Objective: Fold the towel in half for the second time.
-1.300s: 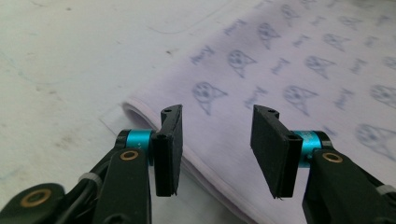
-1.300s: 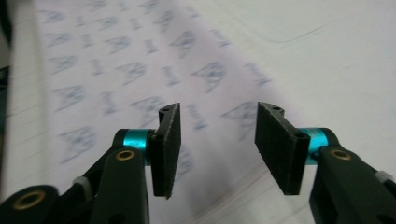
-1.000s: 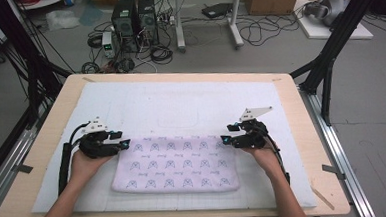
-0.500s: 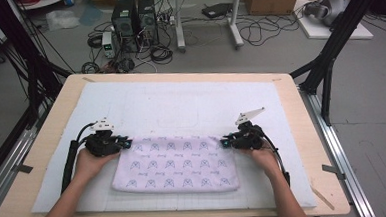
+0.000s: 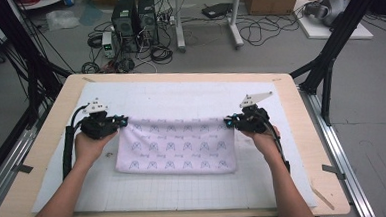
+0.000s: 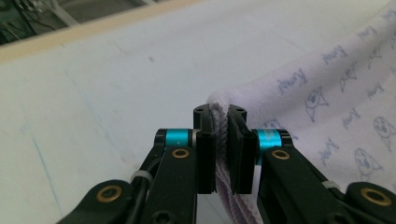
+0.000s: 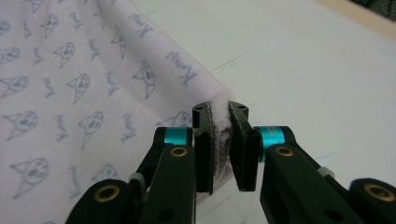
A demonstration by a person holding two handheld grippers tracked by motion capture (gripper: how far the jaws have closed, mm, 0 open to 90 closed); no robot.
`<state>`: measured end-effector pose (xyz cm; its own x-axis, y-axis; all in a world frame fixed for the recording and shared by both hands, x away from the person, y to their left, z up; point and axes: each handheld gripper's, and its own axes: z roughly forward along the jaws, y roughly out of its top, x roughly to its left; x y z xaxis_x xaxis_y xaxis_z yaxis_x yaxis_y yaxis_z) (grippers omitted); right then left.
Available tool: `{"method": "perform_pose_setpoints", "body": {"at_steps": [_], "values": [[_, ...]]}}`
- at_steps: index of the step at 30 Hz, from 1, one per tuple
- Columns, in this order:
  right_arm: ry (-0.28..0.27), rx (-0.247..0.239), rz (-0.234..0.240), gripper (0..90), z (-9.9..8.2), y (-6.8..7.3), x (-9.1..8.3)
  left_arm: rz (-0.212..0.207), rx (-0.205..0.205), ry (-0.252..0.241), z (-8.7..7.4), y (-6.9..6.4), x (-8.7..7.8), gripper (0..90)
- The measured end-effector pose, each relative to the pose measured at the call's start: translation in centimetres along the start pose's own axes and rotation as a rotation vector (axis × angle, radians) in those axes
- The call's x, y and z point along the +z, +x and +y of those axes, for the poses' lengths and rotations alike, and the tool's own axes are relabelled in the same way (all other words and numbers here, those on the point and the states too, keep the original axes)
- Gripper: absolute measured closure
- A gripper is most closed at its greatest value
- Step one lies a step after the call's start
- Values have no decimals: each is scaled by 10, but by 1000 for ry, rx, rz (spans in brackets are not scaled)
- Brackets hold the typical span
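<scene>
Both grippers — left gripper (image 5: 123,122), right gripper (image 5: 228,121) — have just closed, each pinching a far corner of the printed cloth (image 5: 175,147) above the table (image 5: 302,133).

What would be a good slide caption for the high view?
A person's left gripper and right gripper each pinch a far corner of a printed lilac cloth on the white mat.

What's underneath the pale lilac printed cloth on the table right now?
The pale lilac printed cloth lies on a white gridded mat covering the light wooden table. Its far corners are pinched by the left gripper and right gripper. Whatever lies beneath its middle is covered.
</scene>
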<state>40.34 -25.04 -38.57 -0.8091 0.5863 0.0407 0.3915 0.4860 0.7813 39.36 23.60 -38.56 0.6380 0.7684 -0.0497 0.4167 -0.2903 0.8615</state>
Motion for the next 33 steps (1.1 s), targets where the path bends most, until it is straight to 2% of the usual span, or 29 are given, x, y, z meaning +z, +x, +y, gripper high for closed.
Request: {"method": "perform_pose_setpoints", "body": {"at_steps": [2,3,4,5,7,9,16,20,27,33], "values": [[-5,9,-30,794,10,-10,2,21,6,-4,13,7,10,823],[-10,19,-73,653,14,-17,4,44,7,7,16,9,14,778],[-11,38,-114,592,15,-21,7,81,4,23,19,11,19,713],[-4,71,-139,584,15,-26,9,91,-9,32,19,13,22,644],[4,105,-121,580,10,-33,13,73,-14,55,15,16,25,620],[22,98,-105,577,6,-32,17,60,4,71,8,14,24,608],[14,87,-73,548,-3,-20,20,2,-12,79,-11,8,19,571],[17,68,-65,521,-6,-10,22,-22,4,62,-17,1,14,549],[26,68,-51,451,-6,-1,25,-49,1,48,-20,-4,7,481],[17,75,-46,339,-3,6,24,-59,7,28,-23,-9,-1,421]]}}
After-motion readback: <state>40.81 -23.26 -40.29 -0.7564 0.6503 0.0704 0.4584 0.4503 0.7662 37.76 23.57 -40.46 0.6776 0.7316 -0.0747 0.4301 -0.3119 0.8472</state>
